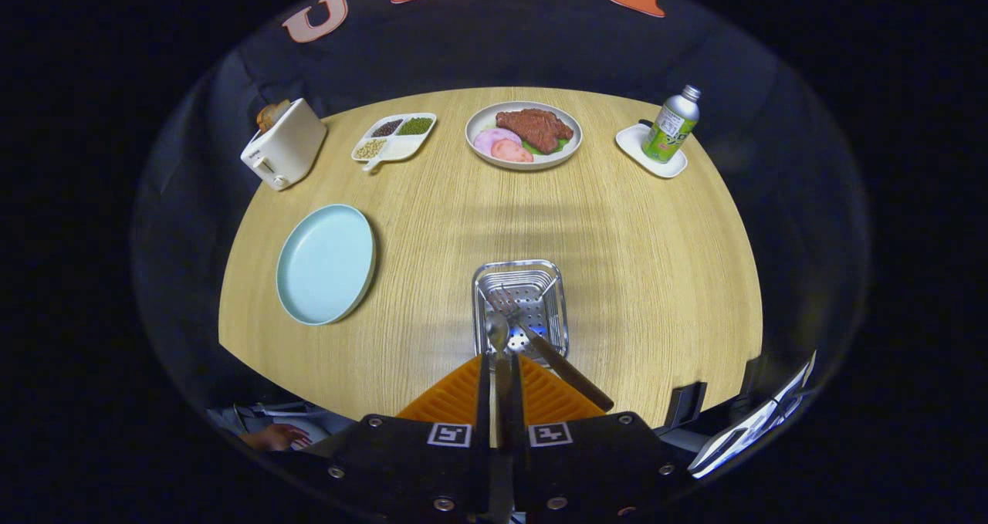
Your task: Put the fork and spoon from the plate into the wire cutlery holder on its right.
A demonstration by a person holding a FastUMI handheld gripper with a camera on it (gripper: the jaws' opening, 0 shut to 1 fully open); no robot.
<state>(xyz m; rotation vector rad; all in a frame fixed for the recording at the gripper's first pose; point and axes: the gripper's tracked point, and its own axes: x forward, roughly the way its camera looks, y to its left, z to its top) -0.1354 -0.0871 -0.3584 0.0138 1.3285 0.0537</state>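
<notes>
The wire cutlery holder point(540, 277) stands on the wooden table just ahead of my fingers. A fork point(570, 373) rests in it, tines down in the basket, its brown handle leaning out toward the near right. My gripper point(499, 360) is shut on the spoon point(496, 329), gripping the thin handle between both fingers. The spoon's bowl hangs over the holder's near rim. The pale blue plate point(326, 264) lies to the holder's left with nothing on it.
Along the table's far side stand a white toaster point(283, 144), a divided dish of seeds point(394, 136), a plate of meat point(523, 135) and a bottle point(671, 124) on a white coaster. A hand point(274, 437) shows below the near left table edge.
</notes>
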